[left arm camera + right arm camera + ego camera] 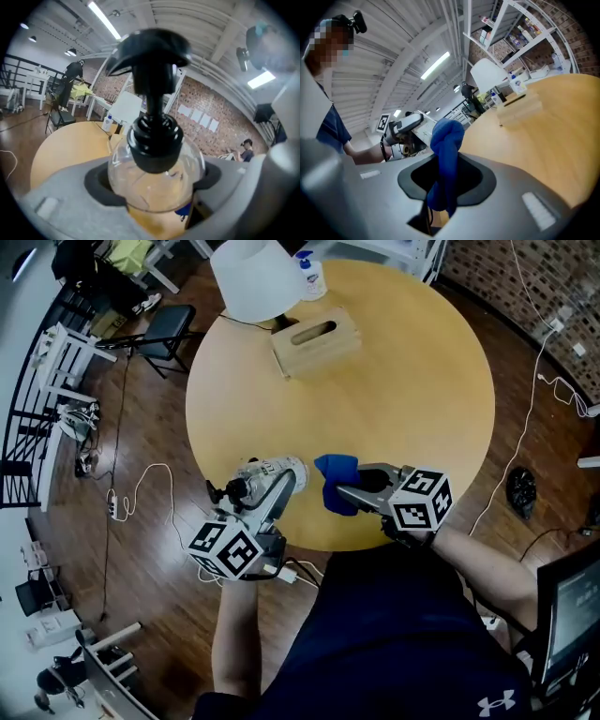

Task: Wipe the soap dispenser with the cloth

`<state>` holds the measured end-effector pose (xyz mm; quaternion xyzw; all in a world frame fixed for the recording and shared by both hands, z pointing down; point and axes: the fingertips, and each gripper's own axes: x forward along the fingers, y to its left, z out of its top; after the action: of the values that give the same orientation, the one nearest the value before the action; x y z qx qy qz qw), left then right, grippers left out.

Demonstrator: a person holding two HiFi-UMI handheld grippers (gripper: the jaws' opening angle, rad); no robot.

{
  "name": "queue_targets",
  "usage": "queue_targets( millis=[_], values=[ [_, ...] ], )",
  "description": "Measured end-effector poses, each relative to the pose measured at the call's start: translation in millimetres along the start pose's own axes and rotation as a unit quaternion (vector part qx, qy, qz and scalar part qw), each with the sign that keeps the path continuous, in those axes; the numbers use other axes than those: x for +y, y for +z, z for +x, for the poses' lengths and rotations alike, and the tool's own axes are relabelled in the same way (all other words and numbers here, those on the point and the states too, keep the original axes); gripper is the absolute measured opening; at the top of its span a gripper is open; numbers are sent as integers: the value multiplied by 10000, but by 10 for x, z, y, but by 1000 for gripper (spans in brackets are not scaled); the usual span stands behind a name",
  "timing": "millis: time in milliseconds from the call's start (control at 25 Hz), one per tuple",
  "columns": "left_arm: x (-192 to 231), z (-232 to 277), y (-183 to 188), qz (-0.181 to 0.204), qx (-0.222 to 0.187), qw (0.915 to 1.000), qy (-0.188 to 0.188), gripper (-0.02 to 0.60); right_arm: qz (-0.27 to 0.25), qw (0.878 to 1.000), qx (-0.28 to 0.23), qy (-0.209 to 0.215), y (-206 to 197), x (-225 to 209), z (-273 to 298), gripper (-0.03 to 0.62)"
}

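A clear soap dispenser (269, 474) with a black pump lies tilted in the air over the near edge of the round table, and my left gripper (278, 491) is shut on its round body. In the left gripper view the bottle (157, 176) fills the space between both grey jaws, pump head (150, 47) pointing up. My right gripper (349, 490) is shut on a bunched blue cloth (335, 476), held just right of the dispenser with a small gap between them. In the right gripper view the cloth (446, 138) sticks up between the jaws, and the left gripper (404, 125) shows beyond it.
On the wooden table (403, 381) stand a wooden tissue box (316, 341), a white lampshade (253, 277) and a small white bottle (311, 276) at the far side. A black chair (167, 332) and cables (141, 488) are on the floor to the left.
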<state>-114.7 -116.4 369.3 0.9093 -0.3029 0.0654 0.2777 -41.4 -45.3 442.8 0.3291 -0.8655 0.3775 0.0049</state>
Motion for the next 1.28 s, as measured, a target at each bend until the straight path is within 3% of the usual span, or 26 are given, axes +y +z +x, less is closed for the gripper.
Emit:
queue_targets(
  millis=[280, 440, 720, 1040, 1160, 1280],
  values=[
    [-563, -24, 286, -456, -223, 9967, -638, 371, -138, 9962, -837, 180, 675, 112, 7, 97],
    [-769, 66, 343, -932, -446, 9903, -930, 371, -95, 9975, -610, 350, 580, 99, 22, 97],
    [-568, 111, 255, -928, -493, 9935, -441, 370, -22, 9966, -12, 823, -75, 481, -71, 95],
    [-677, 73, 0, -936, -295, 9935, -579, 371, -209, 9979, -506, 354, 327, 189, -327, 97],
    [-750, 33, -5, -1195, -353, 9896, -722, 371, -248, 9980, -510, 286, 430, 120, -228, 95],
    [-764, 14, 64, -1428, -523, 9852, -793, 371, -137, 9989, -280, 354, 290, 118, -54, 95]
  ],
)
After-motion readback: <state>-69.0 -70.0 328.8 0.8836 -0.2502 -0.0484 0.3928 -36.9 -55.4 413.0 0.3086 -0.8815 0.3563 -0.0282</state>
